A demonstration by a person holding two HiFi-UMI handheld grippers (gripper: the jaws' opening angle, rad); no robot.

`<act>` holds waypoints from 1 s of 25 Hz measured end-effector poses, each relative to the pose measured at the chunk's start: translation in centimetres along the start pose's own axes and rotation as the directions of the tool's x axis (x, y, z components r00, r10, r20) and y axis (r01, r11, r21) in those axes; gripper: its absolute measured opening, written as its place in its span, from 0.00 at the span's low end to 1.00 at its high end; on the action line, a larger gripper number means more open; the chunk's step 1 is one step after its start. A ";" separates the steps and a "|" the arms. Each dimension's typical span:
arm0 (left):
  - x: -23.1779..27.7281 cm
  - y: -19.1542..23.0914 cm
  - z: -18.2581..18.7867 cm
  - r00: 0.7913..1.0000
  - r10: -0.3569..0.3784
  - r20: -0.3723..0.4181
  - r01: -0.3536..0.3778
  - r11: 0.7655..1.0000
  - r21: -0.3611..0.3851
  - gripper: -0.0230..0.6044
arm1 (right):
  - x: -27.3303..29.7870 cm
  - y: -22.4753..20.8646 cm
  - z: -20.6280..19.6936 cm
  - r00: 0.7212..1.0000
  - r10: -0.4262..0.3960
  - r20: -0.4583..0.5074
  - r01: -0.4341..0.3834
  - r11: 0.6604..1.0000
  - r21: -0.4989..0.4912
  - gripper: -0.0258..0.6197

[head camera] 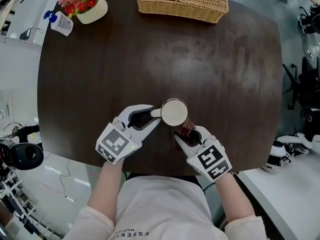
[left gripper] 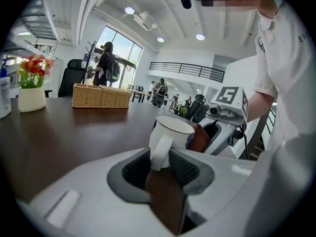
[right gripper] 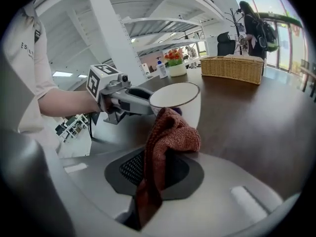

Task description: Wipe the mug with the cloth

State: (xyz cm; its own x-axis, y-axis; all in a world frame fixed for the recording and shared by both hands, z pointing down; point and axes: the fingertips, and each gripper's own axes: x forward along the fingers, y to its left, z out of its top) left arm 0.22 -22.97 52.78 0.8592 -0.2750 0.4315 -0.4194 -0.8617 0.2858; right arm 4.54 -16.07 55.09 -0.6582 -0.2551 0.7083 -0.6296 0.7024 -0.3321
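Left gripper view: the left gripper (left gripper: 160, 158) has its jaws drawn in on the white handle (left gripper: 160, 151) of the mug (left gripper: 171, 131). The handle stands upright between the two ribbed dark pads, pressed on both sides. The mug is upright on the dark table (head camera: 210, 64), near the edge closest to the person. In the right gripper view, the right gripper (right gripper: 157, 168) is clamped on a rust-red knitted cloth (right gripper: 169, 135). Its jaws are nearly together, with only the fabric between them. The bunched top of the cloth rises above the jaws and lies against the side wall of the mug, on the side away from the handle. From the head view the two grippers flank the mug, left on the handle and right behind the cloth. Little of the cloth shows there, only a small reddish patch between the mug rim and the right gripper. The lower end of the cloth runs down into the gap between the right jaws and passes out of sight, and the cloth covers the inner faces of the pads. A bluish mark on the mug wall is largely hidden behind the cloth and cannot be read. The base of the mug is screened by the gripper bodies in both gripper views. At the far edge of the table stand a wicker basket (head camera: 182, 0), cut off by the frame top, a flower pot (head camera: 91, 11) and a small bottle (head camera: 61, 23), all well apart from the mug.
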 end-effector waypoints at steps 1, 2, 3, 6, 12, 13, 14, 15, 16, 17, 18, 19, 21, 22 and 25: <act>-0.1 0.2 0.0 1.000 0.000 0.002 0.000 1.000 0.001 0.22 | -0.4 -0.5 0.0 1.000 -0.009 -0.004 0.009 1.000 -0.005 0.17; -0.2 0.4 0.0 1.000 -0.002 0.004 0.002 1.000 0.002 0.22 | -0.8 -1.2 0.0 1.000 -0.024 -0.008 0.023 1.000 -0.014 0.17; -0.2 0.5 0.0 1.000 -0.007 0.006 0.007 1.000 0.002 0.22 | -1.4 -2.1 0.2 0.999 -0.042 -0.015 0.041 0.999 -0.030 0.17; -0.1 0.7 0.1 1.000 -0.026 -0.013 0.026 0.999 0.023 0.22 | -2.9 -5.2 1.5 0.996 -0.083 -0.032 0.079 0.990 -0.117 0.17; 0.0 1.9 0.6 0.996 -0.057 -0.068 0.063 0.995 0.081 0.22 | -1.9 -8.7 6.7 0.999 0.025 -0.048 -0.040 0.937 -0.346 0.17; 0.1 2.0 0.7 0.996 -0.061 -0.068 0.067 0.994 0.081 0.22 | -1.3 -8.8 7.2 0.995 0.062 -0.077 -0.086 0.925 -0.371 0.17; 0.1 2.1 0.7 0.996 -0.064 -0.066 0.069 0.995 0.078 0.22 | -0.6 -8.7 7.6 0.988 0.107 -0.112 -0.143 0.910 -0.390 0.17; 0.2 2.2 0.8 0.996 -0.067 -0.064 0.071 0.995 0.074 0.22 | 0.0 -8.5 7.9 0.976 0.159 -0.148 -0.207 0.889 -0.408 0.17; 0.2 2.2 0.8 0.996 -0.068 -0.062 0.072 0.995 0.069 0.22 | 0.5 -8.1 8.2 0.959 0.215 -0.182 -0.274 0.862 -0.427 0.17; 0.2 2.2 0.8 0.996 -0.069 -0.062 0.073 0.995 0.064 0.22 | 1.0 -7.7 8.5 0.939 0.269 -0.214 -0.339 0.828 -0.447 0.17; 0.2 2.3 0.8 0.996 -0.068 -0.062 0.072 0.996 0.061 0.22 | 1.4 -7.4 8.8 0.915 0.320 -0.245 -0.400 0.790 -0.465 0.16; 0.2 2.4 0.9 0.996 -0.066 -0.065 0.070 0.996 0.059 0.22 | 1.7 -7.2 9.0 0.889 0.365 -0.276 -0.457 0.752 -0.476 0.16; 0.3 2.5 0.9 0.996 -0.059 -0.073 0.063 0.996 0.064 0.22 | 2.2 -6.8 9.5 0.834 0.438 -0.334 -0.551 0.685 -0.477 0.16; 0.3 2.6 0.9 0.995 -0.054 -0.079 0.059 0.996 0.066 0.22 | 2.5 -6.7 9.8 0.810 0.462 -0.362 -0.586 0.655 -0.477 0.16; 0.3 2.9 0.6 0.995 -0.038 -0.097 0.044 0.997 0.066 0.21 | 3.2 -6.1 10.0 0.753 0.479 -0.451 -0.658 0.567 -0.496 0.16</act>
State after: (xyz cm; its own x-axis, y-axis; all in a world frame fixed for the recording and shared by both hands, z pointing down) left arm -0.56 -25.84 53.19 0.8419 -0.1995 0.5013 -0.3607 -0.8992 0.2479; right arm 2.13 -27.80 53.19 -0.6112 0.4442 0.6551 0.2810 0.8955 -0.3450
